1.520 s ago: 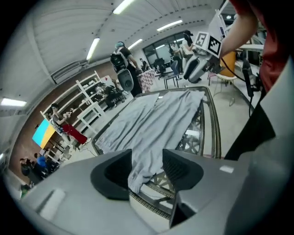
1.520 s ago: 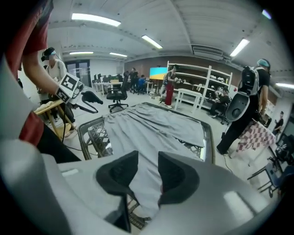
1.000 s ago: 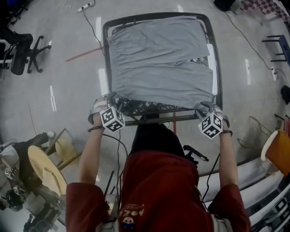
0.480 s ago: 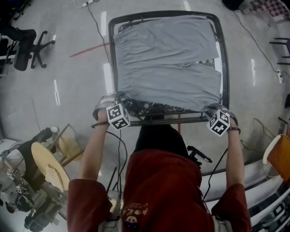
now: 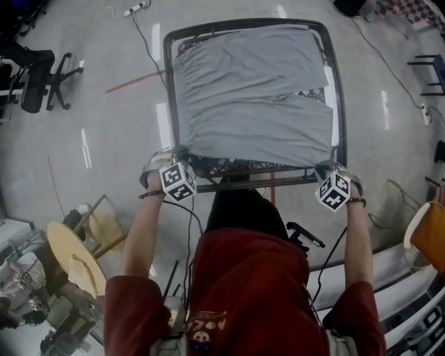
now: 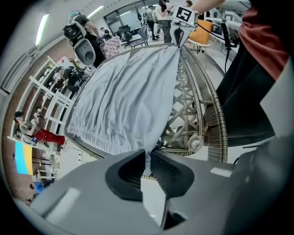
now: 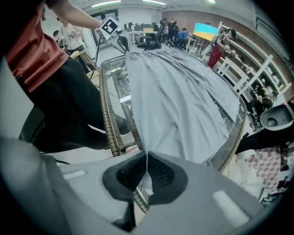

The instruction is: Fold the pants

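Observation:
Grey pants [image 5: 254, 97] lie spread flat over a glass-topped table with a wicker rim [image 5: 169, 97]. My left gripper [image 5: 182, 154] sits at the pants' near left corner and my right gripper [image 5: 325, 169] at the near right corner. In the left gripper view the jaws have just been closing, and the left gripper [image 6: 148, 168] now pinches the edge of the pants [image 6: 128, 101]. The right gripper view shows the same: the right gripper [image 7: 146, 173] has just been closing and stands shut on the corner of the pants [image 7: 179, 105].
An office chair [image 5: 38, 76] stands on the floor at the far left. A round wooden stool [image 5: 69, 257] and gear sit near left, an orange chair [image 5: 427, 233] near right. A power strip and cable [image 5: 132, 14] lie beyond the table.
Both grippers have stayed at the near corners of the pants and closed onto the fabric edge. The head view has shifted slightly.

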Available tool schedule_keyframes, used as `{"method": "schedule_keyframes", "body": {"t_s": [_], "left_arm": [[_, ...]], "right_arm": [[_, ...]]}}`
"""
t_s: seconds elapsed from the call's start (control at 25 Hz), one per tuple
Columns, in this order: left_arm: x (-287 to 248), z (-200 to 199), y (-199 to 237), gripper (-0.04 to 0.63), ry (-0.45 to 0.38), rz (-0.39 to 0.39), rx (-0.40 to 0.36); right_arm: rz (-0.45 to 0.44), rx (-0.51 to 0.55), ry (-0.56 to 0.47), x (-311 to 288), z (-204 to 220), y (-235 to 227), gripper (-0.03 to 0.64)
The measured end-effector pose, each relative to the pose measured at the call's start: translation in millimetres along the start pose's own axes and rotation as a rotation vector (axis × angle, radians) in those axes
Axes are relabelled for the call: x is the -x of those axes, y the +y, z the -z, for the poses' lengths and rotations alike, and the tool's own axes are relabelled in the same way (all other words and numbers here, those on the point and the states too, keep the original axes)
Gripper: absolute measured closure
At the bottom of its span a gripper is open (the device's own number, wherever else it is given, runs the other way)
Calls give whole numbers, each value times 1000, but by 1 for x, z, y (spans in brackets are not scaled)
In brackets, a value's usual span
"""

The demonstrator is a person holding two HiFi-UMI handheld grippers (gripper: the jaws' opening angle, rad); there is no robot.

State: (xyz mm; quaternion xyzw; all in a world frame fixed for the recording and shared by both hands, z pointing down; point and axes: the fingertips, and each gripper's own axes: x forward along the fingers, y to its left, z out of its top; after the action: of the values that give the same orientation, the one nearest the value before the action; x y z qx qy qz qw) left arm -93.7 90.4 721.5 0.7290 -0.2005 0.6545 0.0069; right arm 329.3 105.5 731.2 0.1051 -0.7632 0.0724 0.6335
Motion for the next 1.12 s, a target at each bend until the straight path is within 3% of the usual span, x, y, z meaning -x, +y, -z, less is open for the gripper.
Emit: {"method": "schedule_keyframes", "body": {"t_s": [0.36,0.56,0.84,1.12], "left_arm": [[20,3,-57,554,3,11,-5],[28,4,-61,553,-10,-8,16],[38,-8,-34,556,-28,-42,24],[47,-21,32,557,-52,-88,50]], "right_arm": [[-24,-8,9,16,26,39,606],[21,-13,-14,28,25,37,606],[123,-4,-63,48,6,-9,606],[220,27,-85,69,-31,-86,606]]}}
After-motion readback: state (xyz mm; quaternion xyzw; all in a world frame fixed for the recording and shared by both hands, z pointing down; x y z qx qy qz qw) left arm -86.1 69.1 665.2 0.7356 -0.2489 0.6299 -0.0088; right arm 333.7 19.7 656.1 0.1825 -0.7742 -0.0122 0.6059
